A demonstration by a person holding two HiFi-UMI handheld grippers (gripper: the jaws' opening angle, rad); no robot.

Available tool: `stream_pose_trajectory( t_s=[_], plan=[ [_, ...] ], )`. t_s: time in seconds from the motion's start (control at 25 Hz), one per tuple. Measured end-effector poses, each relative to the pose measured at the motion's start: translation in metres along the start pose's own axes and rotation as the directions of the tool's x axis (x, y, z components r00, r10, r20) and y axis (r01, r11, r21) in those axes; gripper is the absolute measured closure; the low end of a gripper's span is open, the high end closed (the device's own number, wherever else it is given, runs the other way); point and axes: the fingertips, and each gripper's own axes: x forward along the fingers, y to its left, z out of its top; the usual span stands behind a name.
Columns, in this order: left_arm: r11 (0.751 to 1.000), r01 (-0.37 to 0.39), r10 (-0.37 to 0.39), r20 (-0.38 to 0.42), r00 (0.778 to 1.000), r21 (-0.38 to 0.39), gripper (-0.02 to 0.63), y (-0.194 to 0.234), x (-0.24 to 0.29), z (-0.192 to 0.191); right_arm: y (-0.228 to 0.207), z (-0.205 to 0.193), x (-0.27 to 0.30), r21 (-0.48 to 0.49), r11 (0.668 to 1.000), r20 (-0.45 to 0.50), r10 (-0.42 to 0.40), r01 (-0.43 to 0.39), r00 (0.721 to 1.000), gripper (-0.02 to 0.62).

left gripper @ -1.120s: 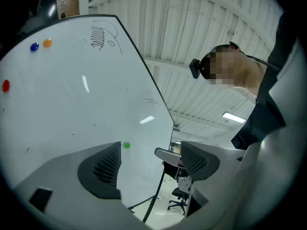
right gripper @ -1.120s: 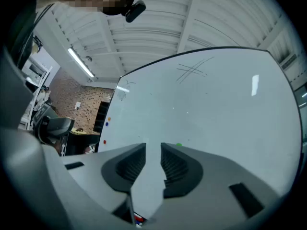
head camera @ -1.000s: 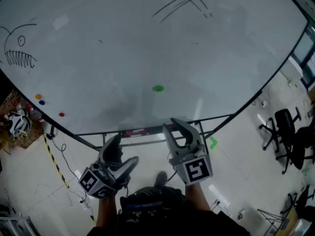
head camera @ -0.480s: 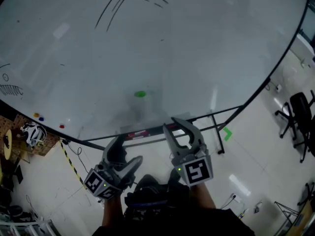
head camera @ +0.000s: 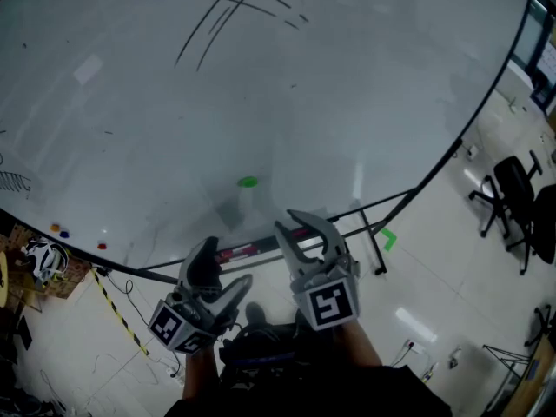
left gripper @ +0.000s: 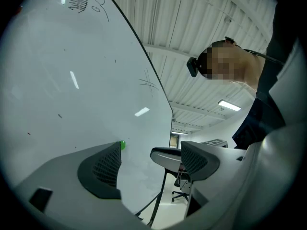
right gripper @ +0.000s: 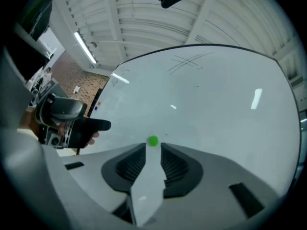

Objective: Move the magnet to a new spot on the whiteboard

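Magnet point(head camera: 248, 182) (green) on whiteboard point(head camera: 347, 102), clear of left gripper point(head camera: 224, 266) and right gripper point(head camera: 300, 224), fingers point(left gripper: 105, 169) apart and empty

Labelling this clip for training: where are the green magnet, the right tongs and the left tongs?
green magnet point(head camera: 248, 182), head view, its centre.
right tongs point(right gripper: 153, 148), right gripper view, midway between tips.
left tongs point(left gripper: 150, 146), left gripper view, midway between tips.

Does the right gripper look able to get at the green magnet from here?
Probably yes: the right gripper is open, the green magnet sits in line beyond its jaws on the whiteboard, and nothing lies between.
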Motion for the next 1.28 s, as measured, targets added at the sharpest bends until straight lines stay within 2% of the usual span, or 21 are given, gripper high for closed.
stream_pose_trajectory(
  t_s=[0.2,0.68,1.0,1.28],
  plan=[
    [1.000,0.020,-0.020,0.013,1.000,0.021,0.222,0.025,-0.013,0.020,0.008,0.002,0.029,-0.043,0.998,-0.047,-0.056,0.054,0.997,0.460],
    [0.998,0.059,-0.058,0.042,0.997,-0.027,0.222,0.072,-0.036,0.031,0.010,-0.001,0.070,-0.146,0.971,-0.122,-0.205,0.187,0.971,0.442],
    [0.997,0.077,-0.077,0.031,0.997,-0.021,0.222,0.080,-0.041,0.032,0.007,0.001,0.088,-0.255,0.933,-0.136,-0.296,0.255,0.946,0.434],
    [0.996,0.083,-0.082,0.034,0.996,-0.024,0.222,0.082,-0.041,0.036,0.004,-0.006,0.097,-0.342,0.896,-0.163,-0.353,0.283,0.921,0.434]
  ],
)
